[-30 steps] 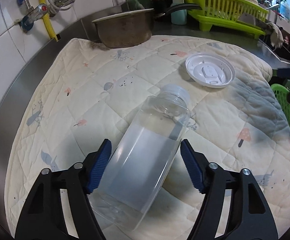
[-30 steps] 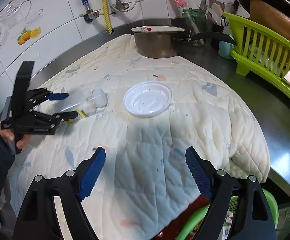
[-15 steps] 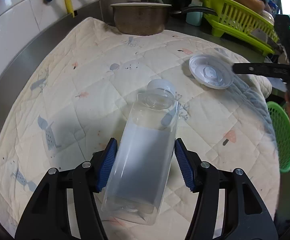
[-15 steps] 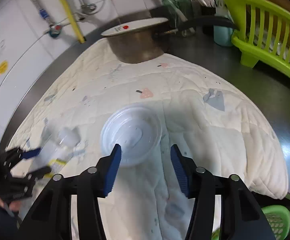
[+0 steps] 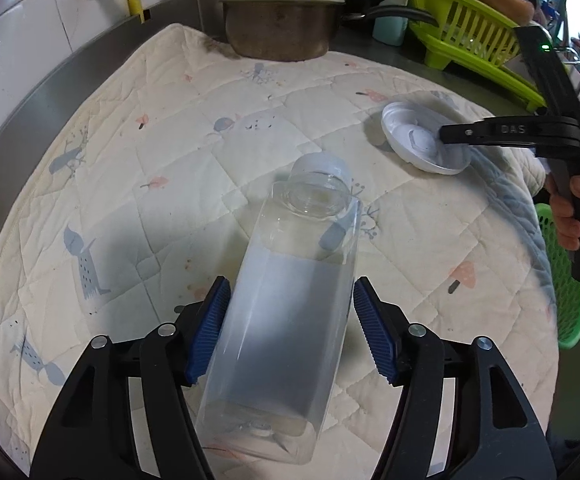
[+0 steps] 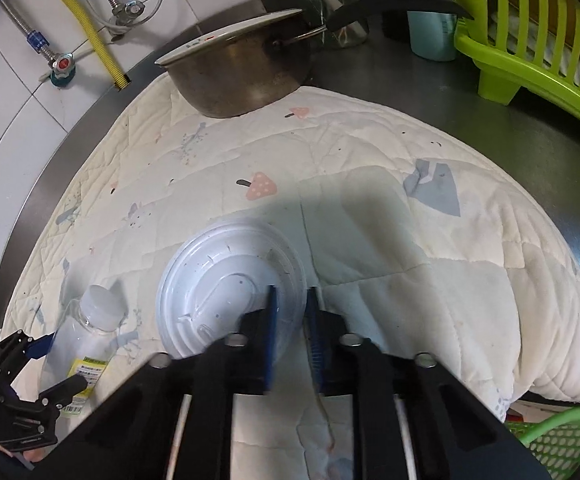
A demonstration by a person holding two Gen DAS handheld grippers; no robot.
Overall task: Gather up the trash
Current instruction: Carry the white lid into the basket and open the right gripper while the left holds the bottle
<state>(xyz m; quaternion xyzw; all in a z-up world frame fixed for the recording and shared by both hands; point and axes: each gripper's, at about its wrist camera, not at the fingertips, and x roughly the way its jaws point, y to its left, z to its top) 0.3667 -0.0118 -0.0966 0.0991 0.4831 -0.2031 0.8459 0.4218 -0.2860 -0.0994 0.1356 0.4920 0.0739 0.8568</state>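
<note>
A clear plastic bottle [image 5: 290, 292] with a white cap lies on the quilted mat [image 5: 169, 152]. My left gripper [image 5: 290, 328] is shut on its body, blue pads against both sides. It also shows in the right wrist view [image 6: 85, 332]. A white plastic lid [image 6: 225, 292] lies on the mat to the right of the bottle. My right gripper [image 6: 292, 320] has closed its pads on the lid's near right rim. The lid also shows in the left wrist view [image 5: 414, 140], with the right gripper over it.
A metal pot [image 6: 241, 76] stands at the mat's far edge. A green dish rack [image 6: 538, 32] sits at the far right. A green mesh basket [image 5: 562, 280] hangs below the counter's right edge. Tiled wall and pipes [image 6: 89, 20] run behind.
My left gripper closed from open onto the bottle. My right gripper moved in to the lid and its jaws narrowed from wide open to shut on the lid's rim.
</note>
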